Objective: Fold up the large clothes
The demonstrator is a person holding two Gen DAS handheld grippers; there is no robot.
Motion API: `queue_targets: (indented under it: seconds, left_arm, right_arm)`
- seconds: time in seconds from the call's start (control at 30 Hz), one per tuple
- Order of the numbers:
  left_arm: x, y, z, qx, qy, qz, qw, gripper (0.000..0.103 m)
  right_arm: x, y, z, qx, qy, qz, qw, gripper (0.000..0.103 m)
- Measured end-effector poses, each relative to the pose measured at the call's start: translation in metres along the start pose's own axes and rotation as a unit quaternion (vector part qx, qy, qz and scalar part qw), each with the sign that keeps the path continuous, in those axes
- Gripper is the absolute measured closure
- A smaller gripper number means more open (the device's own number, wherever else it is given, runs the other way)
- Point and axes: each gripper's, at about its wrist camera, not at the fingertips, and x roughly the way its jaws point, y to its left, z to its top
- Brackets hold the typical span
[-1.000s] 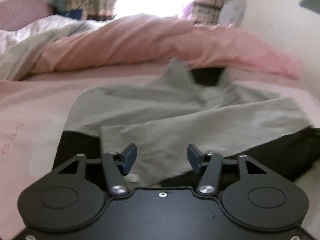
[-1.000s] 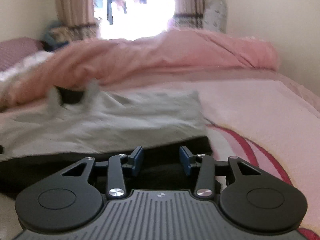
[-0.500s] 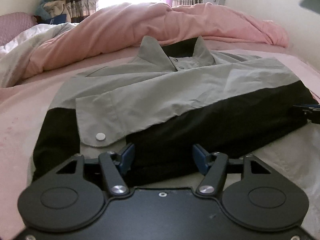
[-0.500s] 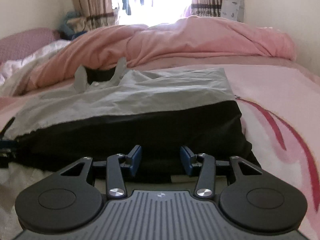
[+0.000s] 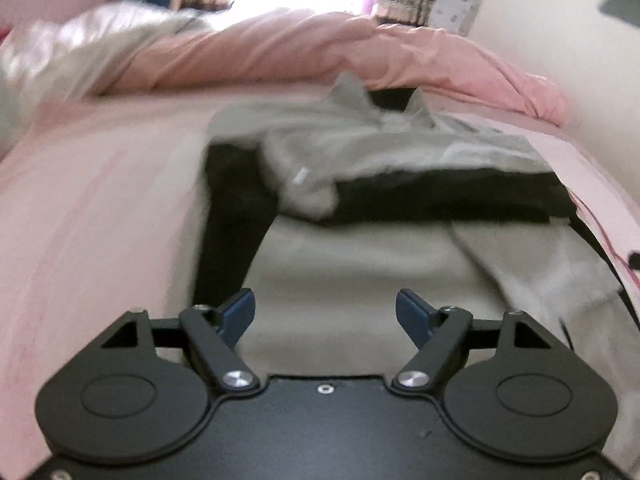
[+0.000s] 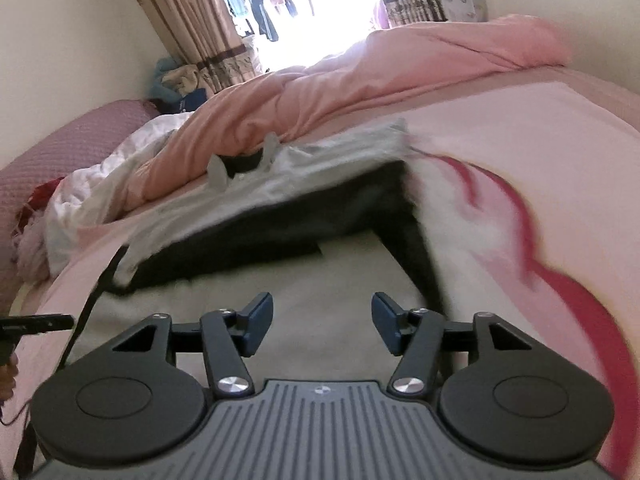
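Left wrist view: the left gripper (image 5: 325, 312) is seen with its blue pads wide apart and nothing between them; the jaws have just been opening. Beyond it a shirt (image 5: 400, 160), grey above and black below, is laid flat on the bed (image 5: 100, 208), with a pale lower panel of the garment (image 5: 352, 256) spread directly under the open pads. No container is shown in either view.

The shirt's collar (image 5: 352, 94) is pointed away from the camera toward a heaped pink quilt (image 5: 280, 52), so the long axis of the garment runs from the grippers to the quilt. A sleeve cuff with a white button (image 5: 299, 176) is folded across the chest.

In the right wrist view the right gripper (image 6: 322, 328) is likewise spread, empty, its jaws having just been opening, over the same pale cloth. The shirt (image 6: 280, 216) is seen tilted, collar toward the quilt (image 6: 360, 76), with a red pattern on the bedspread (image 6: 520, 216) to its right. A curtain (image 6: 192, 28) hangs by the bright window.

Compared with half a second ago, the shirt lies farther from both grippers, more of its pale lower part is exposed, and the left view is blurred.
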Motion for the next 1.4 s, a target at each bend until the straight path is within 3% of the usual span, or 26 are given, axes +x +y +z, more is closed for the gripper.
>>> queue_targets:
  seconds: [0.17,0.27,0.33,0.5,0.57,0.67,0.77,0.87,0.93,1.0,1.07,1.17,1.23,1.27,1.33,1.4]
  left_arm:
    - [-0.053,0.040,-0.073,-0.049,0.029,-0.002,0.9984,0.022]
    - [-0.071,0.056,-0.110,-0.080,0.049,0.003,0.9956,0.022]
    - [-0.077,0.064,-0.128,-0.108,0.058,-0.023,0.9922,0.022]
    - [-0.093,0.063,-0.148,-0.131,0.059,-0.087,0.9858,0.021]
    - [-0.098,0.061,-0.157,-0.146,0.067,-0.121,0.9795,0.021]
    - [-0.101,0.055,-0.165,-0.152,0.065,-0.129,0.9778,0.021]
    - [-0.100,0.057,-0.168,-0.173,0.070,-0.159,0.9694,0.021]
    - [-0.096,0.057,-0.167,-0.171,0.070,-0.173,0.9675,0.021]
    - [-0.093,0.060,-0.164,-0.179,0.072,-0.170,0.9663,0.027]
    - [-0.096,0.058,-0.165,-0.170,0.074,-0.153,0.9708,0.050]
    - [-0.099,0.061,-0.166,-0.159,0.075,-0.137,0.9748,0.065]
    - [-0.099,0.075,-0.171,-0.182,0.076,-0.141,0.9703,0.081]
    - [-0.100,0.077,-0.172,-0.186,0.078,-0.135,0.9702,0.088]
    - [-0.102,0.076,-0.172,-0.185,0.075,-0.134,0.9707,0.090]
    - [-0.106,0.075,-0.171,-0.187,0.068,-0.139,0.9701,0.091]
    - [-0.111,0.082,-0.169,-0.213,0.051,-0.170,0.9607,0.092]
  right_arm:
    - [-0.059,-0.031,-0.054,0.036,0.026,-0.014,0.999,0.034]
    - [-0.072,-0.041,-0.079,0.068,0.042,0.009,0.997,0.034]
    - [-0.073,-0.044,-0.091,0.097,0.055,0.033,0.993,0.034]
    - [-0.080,-0.043,-0.107,0.119,0.037,0.048,0.991,0.033]
    - [-0.081,-0.042,-0.115,0.129,0.049,0.081,0.987,0.033]
    - [-0.080,-0.038,-0.123,0.135,0.060,0.116,0.982,0.033]
    - [-0.078,-0.030,-0.125,0.128,0.057,0.121,0.983,0.033]
    - [-0.073,-0.028,-0.124,0.135,0.056,0.123,0.982,0.033]
    - [-0.072,-0.027,-0.125,0.139,0.057,0.121,0.981,0.033]
    - [-0.073,-0.026,-0.128,0.138,0.059,0.118,0.982,0.033]
    - [-0.075,-0.026,-0.133,0.133,0.057,0.117,0.983,0.035]
    - [-0.076,-0.028,-0.136,0.139,0.054,0.120,0.982,0.039]
    - [-0.075,-0.028,-0.135,0.142,0.057,0.110,0.982,0.058]
    - [-0.075,-0.027,-0.135,0.140,0.058,0.101,0.983,0.073]
    - [-0.076,-0.024,-0.134,0.128,0.058,0.084,0.986,0.082]
    - [-0.080,-0.023,-0.132,0.128,0.052,0.088,0.987,0.088]
